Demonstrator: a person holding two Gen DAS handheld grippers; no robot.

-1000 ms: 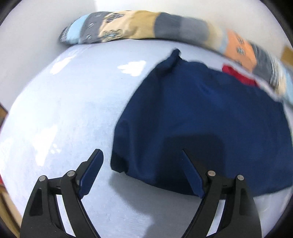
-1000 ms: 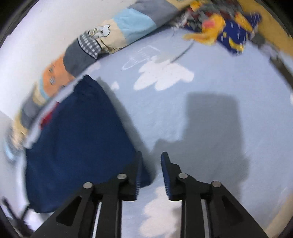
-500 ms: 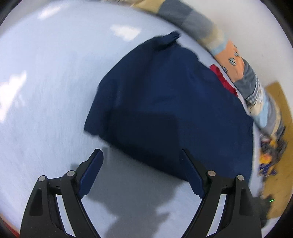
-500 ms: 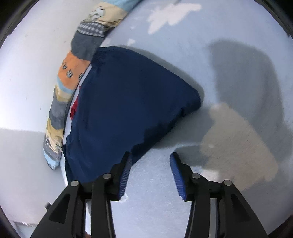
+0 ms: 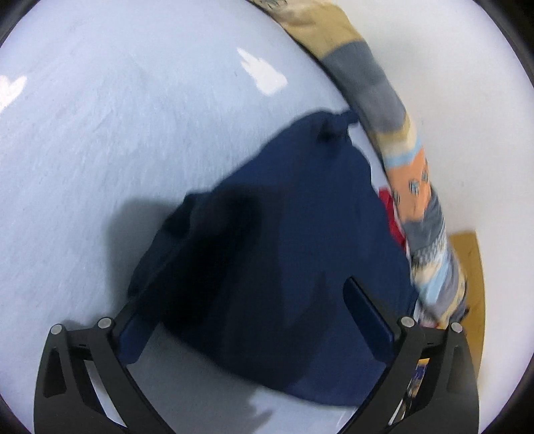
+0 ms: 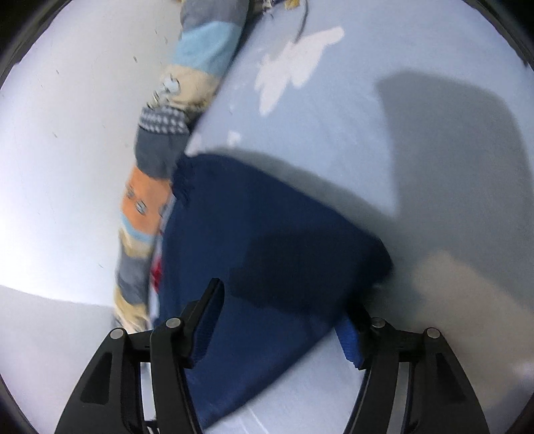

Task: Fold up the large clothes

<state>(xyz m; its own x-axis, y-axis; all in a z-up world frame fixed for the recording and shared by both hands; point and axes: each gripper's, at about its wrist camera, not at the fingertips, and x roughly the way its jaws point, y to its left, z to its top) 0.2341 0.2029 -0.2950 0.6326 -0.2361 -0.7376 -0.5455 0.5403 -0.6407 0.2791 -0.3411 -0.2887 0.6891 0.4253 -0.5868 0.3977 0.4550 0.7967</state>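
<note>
A folded navy blue garment [image 5: 287, 253] lies on the pale blue bed sheet [image 5: 100, 140]; it also shows in the right wrist view [image 6: 267, 253]. My left gripper [image 5: 247, 317] is open and empty, hovering over the garment's near edge, fingers either side. My right gripper [image 6: 283, 323] is open wide and empty, over the garment's other end, one finger near its corner. A red piece of cloth [image 5: 392, 213] peeks out beside the garment, against the bolster.
A long patchwork bolster pillow [image 5: 404, 160] lies along the white wall behind the garment, also in the right wrist view [image 6: 160, 160]. A wooden bed edge [image 5: 470, 267] and a pile of mixed clothes [image 6: 283, 3] lie beyond it.
Both grippers have swung in over the navy garment. The right gripper, nearly shut a second ago, has opened wide. The left gripper stays open.
</note>
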